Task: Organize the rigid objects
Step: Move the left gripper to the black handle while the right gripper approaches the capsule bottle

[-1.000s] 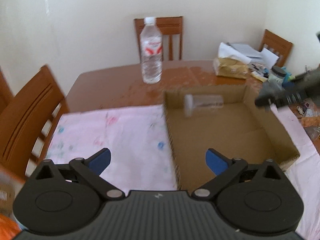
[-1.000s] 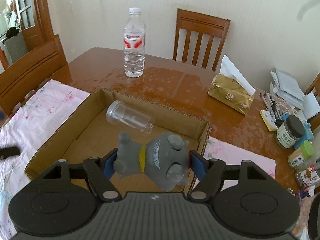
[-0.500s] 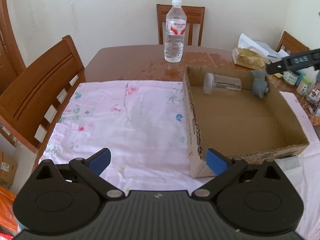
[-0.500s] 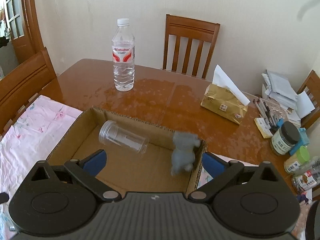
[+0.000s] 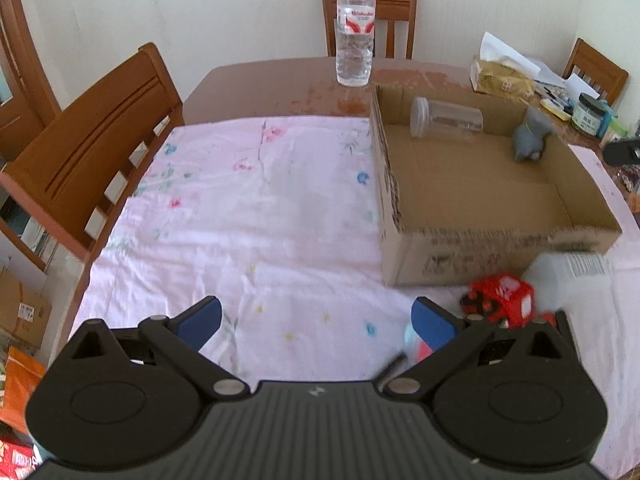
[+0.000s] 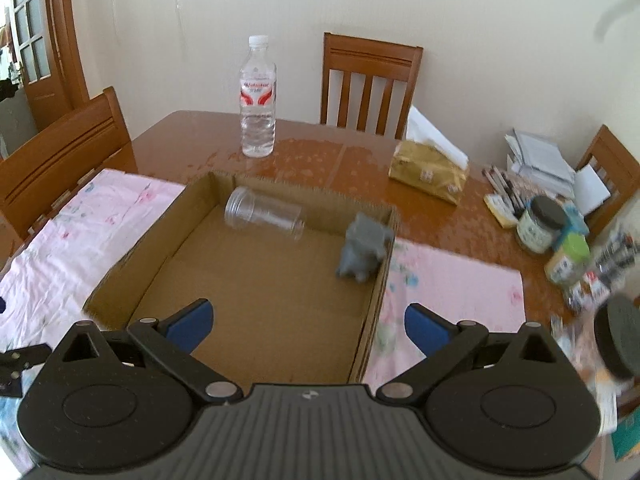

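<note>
Both grippers, left gripper (image 5: 314,322) and right gripper (image 6: 306,322), hang spread and empty; grey toy (image 6: 362,246) sits inside the cardboard box (image 6: 132,256)

The right gripper (image 6: 306,322) no longer holds the grey toy animal (image 6: 362,246). Its jaws have just been opening and now stand wide with nothing between them. The toy now lies inside the cardboard box (image 6: 372,312), against the wall at the right of the frame. The gripper now sits further back from the box. In the left wrist view, a red toy car (image 5: 500,300) comes into sight at lower right, just beside the left gripper (image 5: 316,322).
</note>
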Available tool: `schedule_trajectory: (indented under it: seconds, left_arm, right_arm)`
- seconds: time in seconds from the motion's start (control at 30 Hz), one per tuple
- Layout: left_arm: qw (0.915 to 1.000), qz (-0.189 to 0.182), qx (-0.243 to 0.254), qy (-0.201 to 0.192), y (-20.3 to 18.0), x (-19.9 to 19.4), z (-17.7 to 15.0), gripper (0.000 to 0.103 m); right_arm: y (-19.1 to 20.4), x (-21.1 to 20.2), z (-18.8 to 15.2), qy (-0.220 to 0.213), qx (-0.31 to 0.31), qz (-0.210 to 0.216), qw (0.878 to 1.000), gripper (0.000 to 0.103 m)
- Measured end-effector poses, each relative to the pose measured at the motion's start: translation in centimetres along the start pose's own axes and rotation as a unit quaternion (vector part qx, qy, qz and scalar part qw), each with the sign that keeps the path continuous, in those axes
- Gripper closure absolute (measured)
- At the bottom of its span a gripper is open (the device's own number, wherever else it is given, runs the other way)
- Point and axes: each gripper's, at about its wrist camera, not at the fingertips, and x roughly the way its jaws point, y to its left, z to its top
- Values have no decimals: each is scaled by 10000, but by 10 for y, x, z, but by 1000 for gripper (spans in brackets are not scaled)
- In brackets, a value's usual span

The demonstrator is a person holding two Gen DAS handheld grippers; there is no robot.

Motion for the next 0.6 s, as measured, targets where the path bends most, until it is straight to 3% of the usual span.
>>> schedule_trajectory:
  seconds: [0.37, 0.6]
  left_arm:
    - [9993, 275, 38, 257, -16, -26, -51, 2]
    - [9977, 278, 163, 591, -10, -4, -75, 2]
  right_arm:
    - [18, -21, -78, 446, -204, 237, 9985, 0]
    - [21, -25, -100, 612, -37, 197, 9979, 0]
